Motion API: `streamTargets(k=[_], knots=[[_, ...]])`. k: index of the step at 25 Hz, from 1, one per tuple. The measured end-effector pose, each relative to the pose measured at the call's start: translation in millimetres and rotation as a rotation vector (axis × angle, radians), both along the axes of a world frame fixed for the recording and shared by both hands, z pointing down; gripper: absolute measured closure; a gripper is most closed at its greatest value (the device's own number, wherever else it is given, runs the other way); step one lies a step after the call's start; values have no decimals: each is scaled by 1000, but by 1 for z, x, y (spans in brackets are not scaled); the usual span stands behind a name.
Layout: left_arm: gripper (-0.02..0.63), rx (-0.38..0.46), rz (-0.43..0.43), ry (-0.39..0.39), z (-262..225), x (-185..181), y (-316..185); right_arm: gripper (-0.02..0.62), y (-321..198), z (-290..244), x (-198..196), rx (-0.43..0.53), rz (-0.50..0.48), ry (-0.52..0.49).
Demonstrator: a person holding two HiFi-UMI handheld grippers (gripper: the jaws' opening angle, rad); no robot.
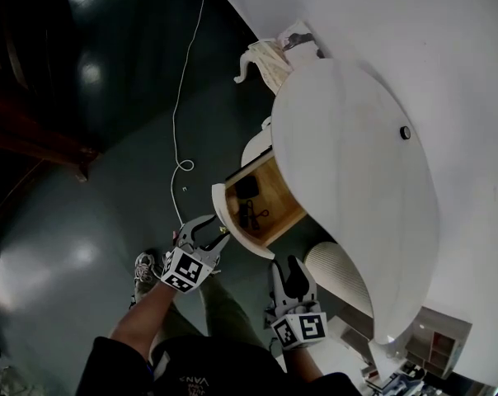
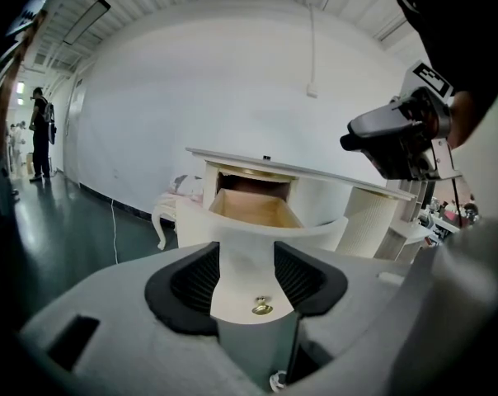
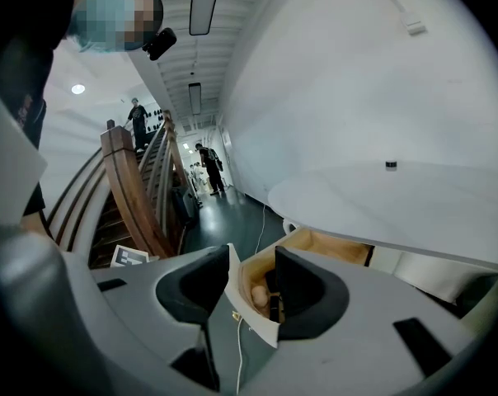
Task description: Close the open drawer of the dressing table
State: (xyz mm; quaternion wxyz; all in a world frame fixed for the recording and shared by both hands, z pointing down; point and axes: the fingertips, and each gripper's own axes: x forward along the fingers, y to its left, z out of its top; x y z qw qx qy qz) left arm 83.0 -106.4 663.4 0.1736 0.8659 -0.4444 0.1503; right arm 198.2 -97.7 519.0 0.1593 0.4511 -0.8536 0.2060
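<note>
The white dressing table [image 1: 356,163] fills the right of the head view. Its wooden drawer [image 1: 270,209] stands pulled out toward me, with dark items [image 1: 249,200] lying inside. My left gripper [image 1: 206,233] hovers open just in front of the curved white drawer front [image 1: 223,213]. In the left gripper view that drawer front [image 2: 257,242] and its brass knob [image 2: 262,306] show between the spread jaws of the left gripper [image 2: 246,277], untouched. My right gripper [image 1: 294,277] is open lower right of the drawer. In its own view the right gripper [image 3: 253,285] frames the drawer front's edge [image 3: 251,316] from the side.
A white cable [image 1: 179,114] trails across the dark floor. A white bench with curved legs [image 1: 261,60] stands beyond the table, and a ribbed white cylinder [image 1: 341,275] stands under it. A wooden staircase [image 3: 138,196] rises to the left in the right gripper view. People stand far off.
</note>
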Motion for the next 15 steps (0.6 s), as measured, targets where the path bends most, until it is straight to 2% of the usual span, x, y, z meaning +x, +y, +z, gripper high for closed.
streamTargets(k=[6,15], knots=[[405,10,-9,18,2,2,-1,420,-6,-7,9,12,14,-20],[405,49,28,17,-3,16,-22,419,-2,-2,5,-10,17,-53]])
